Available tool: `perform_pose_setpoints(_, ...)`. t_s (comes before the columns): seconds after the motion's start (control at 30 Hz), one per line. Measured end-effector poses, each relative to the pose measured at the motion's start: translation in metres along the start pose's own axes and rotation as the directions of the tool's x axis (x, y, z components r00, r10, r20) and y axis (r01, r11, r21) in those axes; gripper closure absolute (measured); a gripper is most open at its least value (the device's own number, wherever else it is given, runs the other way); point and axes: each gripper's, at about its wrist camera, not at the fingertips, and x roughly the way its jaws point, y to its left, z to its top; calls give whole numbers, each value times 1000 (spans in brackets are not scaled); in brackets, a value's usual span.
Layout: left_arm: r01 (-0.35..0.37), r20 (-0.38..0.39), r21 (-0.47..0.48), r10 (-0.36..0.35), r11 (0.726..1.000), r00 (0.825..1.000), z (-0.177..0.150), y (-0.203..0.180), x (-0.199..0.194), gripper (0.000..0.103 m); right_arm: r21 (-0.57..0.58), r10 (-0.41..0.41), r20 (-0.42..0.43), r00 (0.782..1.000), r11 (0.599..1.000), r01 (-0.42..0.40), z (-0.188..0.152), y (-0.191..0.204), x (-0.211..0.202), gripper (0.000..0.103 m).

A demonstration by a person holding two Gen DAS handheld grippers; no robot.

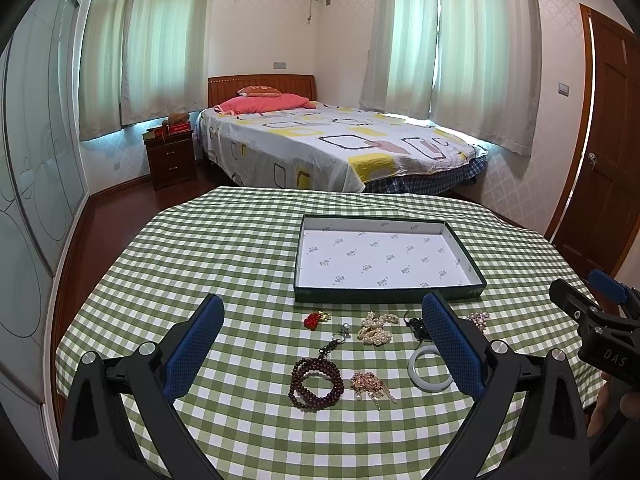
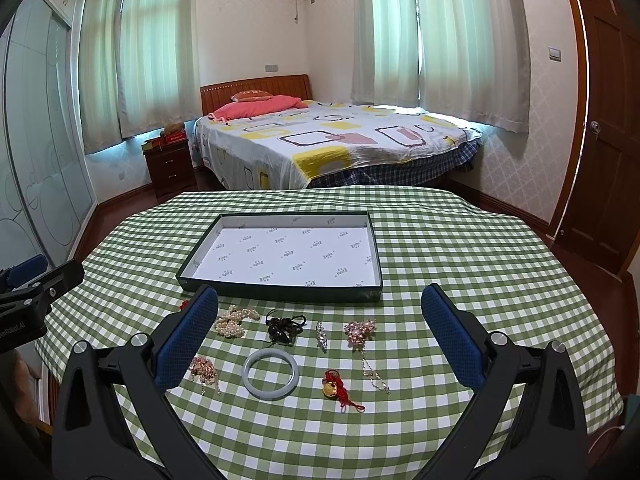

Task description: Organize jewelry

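A dark green box (image 1: pixel 384 294) (image 2: pixel 280 291) with a white printed lining sits empty on the checked table. In front of it lie several jewelry pieces. The left wrist view shows a brown bead bracelet (image 1: pixel 316 384), a pearl strand (image 1: pixel 376 329), a gold-pink chain (image 1: pixel 370 386), a red charm (image 1: pixel 316 319) and a pale jade bangle (image 1: pixel 426 366). The right wrist view shows the bangle (image 2: pixel 271 374), a black cord piece (image 2: pixel 284 328), a pink brooch necklace (image 2: pixel 360 330), a silver brooch (image 2: pixel 321 334) and a gold charm on red cord (image 2: pixel 334 388). My left gripper (image 1: pixel 322 320) and right gripper (image 2: pixel 320 312) are open and empty above them.
The green checked tablecloth (image 1: pixel 240 248) covers a round table. Behind it stand a bed (image 1: pixel 328 140), a nightstand (image 1: pixel 170 158), a glass wardrobe at the left and a wooden door (image 1: pixel 604 152) at the right. The right gripper's body shows in the left wrist view (image 1: pixel 600 320).
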Motion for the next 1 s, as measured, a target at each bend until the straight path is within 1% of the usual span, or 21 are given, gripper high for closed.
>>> perform_pose_setpoints(1.0, 1, -3, -3, -1, 1000, 1000, -1, 0, -1, 7, 0, 3, -2, 1000, 1000, -3, -2, 3, 1, 4)
